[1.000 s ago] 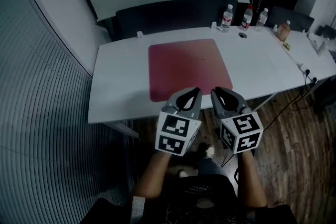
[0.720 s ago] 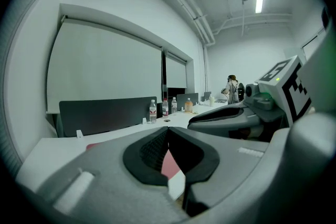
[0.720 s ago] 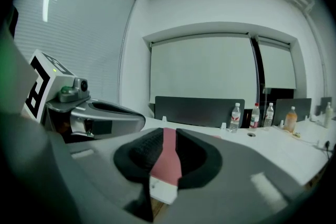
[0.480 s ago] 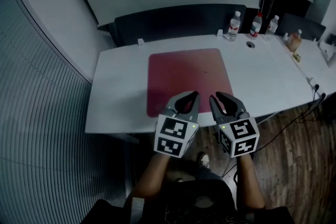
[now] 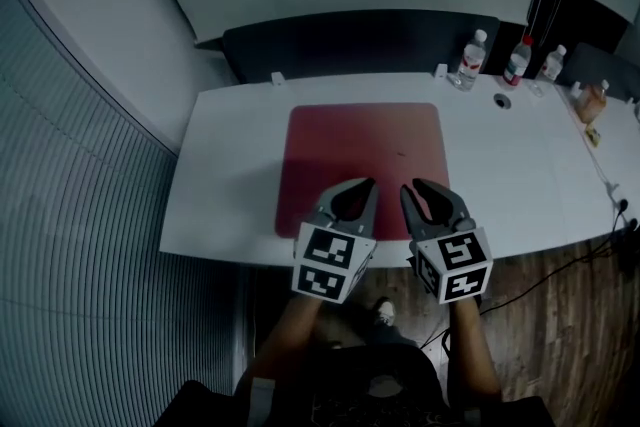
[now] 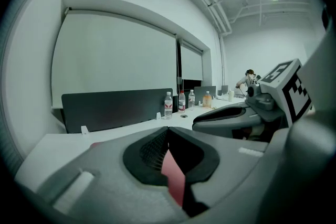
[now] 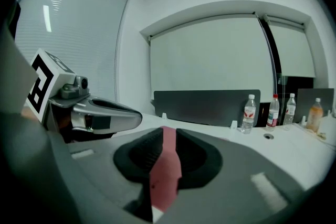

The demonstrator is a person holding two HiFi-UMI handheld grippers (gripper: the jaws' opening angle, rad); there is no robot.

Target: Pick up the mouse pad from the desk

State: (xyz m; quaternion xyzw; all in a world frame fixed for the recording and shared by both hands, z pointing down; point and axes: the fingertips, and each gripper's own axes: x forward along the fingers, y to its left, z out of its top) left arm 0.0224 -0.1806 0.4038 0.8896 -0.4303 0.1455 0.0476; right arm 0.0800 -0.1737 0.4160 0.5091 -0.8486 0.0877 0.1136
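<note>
A large red mouse pad (image 5: pixel 360 155) lies flat on the white desk (image 5: pixel 230 175). Both grippers hover side by side over its near edge, pointing across the desk. My left gripper (image 5: pixel 366 183) is shut with nothing in it; in the left gripper view its jaws (image 6: pixel 168 129) meet at the tip and the pad (image 6: pixel 173 173) shows red below them. My right gripper (image 5: pixel 411 185) has just been opening: in the right gripper view (image 7: pixel 169 128) a narrow slit stands between the jaws, with only the pad (image 7: pixel 165 170) showing through it.
A dark partition (image 5: pixel 360 40) runs along the desk's far edge. Three water bottles (image 5: pixel 471 59) and an orange bottle (image 5: pixel 592 101) stand at the far right, near a cable hole (image 5: pixel 502 100). A ribbed wall (image 5: pixel 80 265) is at the left, wooden floor (image 5: pixel 560 315) at the right.
Both grippers have moved forward together, from the desk's near edge to over the near edge of the pad. The desk has shifted right in the head view.
</note>
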